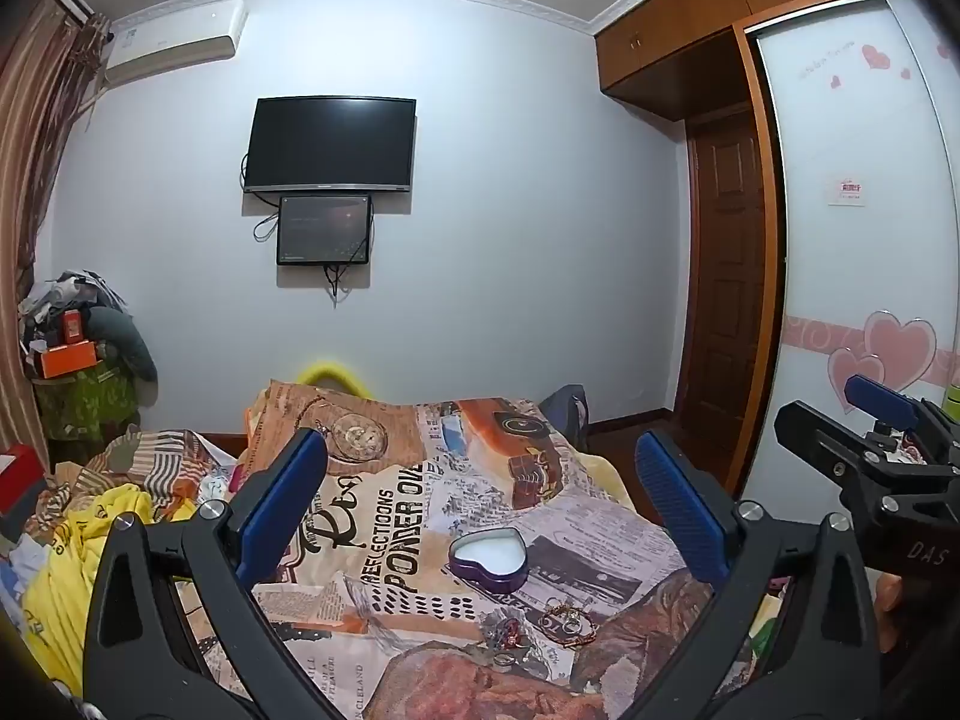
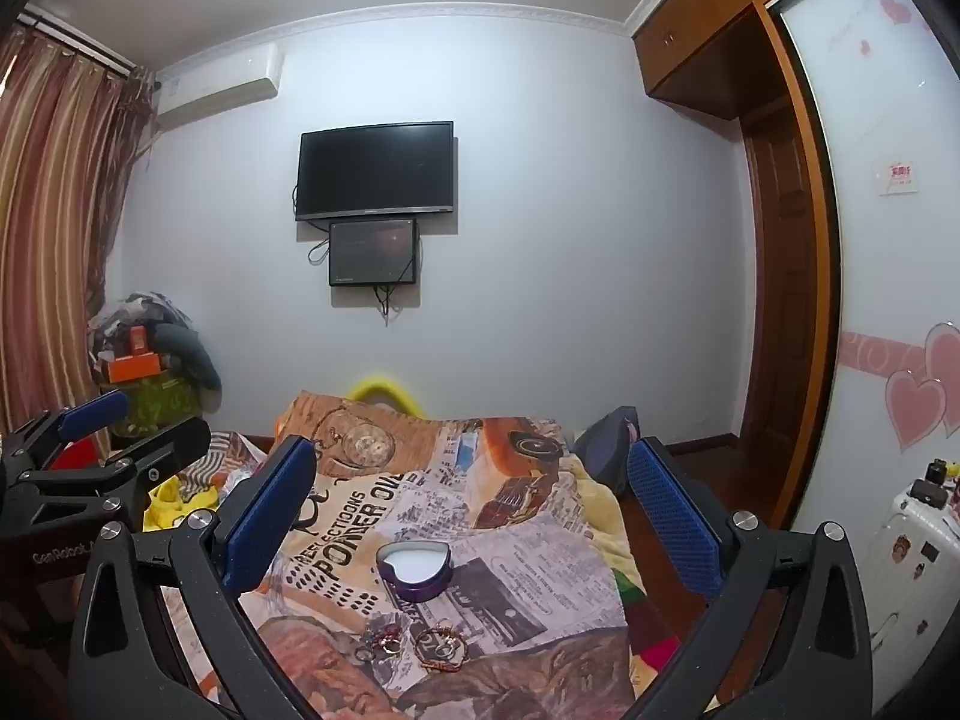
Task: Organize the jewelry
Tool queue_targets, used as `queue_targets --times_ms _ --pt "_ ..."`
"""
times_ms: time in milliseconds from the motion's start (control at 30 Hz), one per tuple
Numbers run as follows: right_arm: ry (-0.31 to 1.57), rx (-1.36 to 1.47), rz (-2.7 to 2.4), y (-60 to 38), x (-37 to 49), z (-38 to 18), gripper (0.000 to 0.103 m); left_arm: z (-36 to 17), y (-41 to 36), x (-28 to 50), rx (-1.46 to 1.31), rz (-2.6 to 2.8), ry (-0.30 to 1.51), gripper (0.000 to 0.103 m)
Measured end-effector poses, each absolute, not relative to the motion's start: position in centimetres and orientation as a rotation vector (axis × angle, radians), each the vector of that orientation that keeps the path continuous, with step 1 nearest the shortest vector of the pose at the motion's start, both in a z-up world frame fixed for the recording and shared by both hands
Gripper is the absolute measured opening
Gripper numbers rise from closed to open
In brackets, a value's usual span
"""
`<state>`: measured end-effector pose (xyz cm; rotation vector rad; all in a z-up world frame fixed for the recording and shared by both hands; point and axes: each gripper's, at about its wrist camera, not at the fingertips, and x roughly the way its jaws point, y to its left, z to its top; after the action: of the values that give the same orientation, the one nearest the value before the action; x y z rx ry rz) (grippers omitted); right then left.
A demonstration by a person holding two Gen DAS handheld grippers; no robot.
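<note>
Bedroom, bed under newspaper-print blanket [image 1: 384,516]. Purple heart-shaped tin [image 1: 487,558] open (white inside) mid-blanket; small rings and bracelets [image 2: 420,645] just nearer. Left gripper [image 1: 480,474], right gripper [image 2: 474,480]: jaws spread wide, empty.

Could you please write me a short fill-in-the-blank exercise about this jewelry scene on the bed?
1. The open tin on the blanket is shaped like a ____.
2. The bracelet lies on the blanket, ____ the tin.
3. Both the left hand-held gripper and the right hand-held gripper are ____.
4. On the wall, a smaller screen hangs just ____ the television.

Missing words: heart; outside; open; below
</note>
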<state>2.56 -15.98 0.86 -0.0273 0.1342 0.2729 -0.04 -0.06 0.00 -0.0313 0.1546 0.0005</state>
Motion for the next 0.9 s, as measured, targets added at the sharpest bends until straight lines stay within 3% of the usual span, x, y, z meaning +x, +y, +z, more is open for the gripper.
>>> queue_targets --times_ms 900 --pt "0.145 -0.021 0.275 -15.83 2.63 0.79 0.103 -0.62 -0.06 0.2 -0.032 0.0 0.166 0.103"
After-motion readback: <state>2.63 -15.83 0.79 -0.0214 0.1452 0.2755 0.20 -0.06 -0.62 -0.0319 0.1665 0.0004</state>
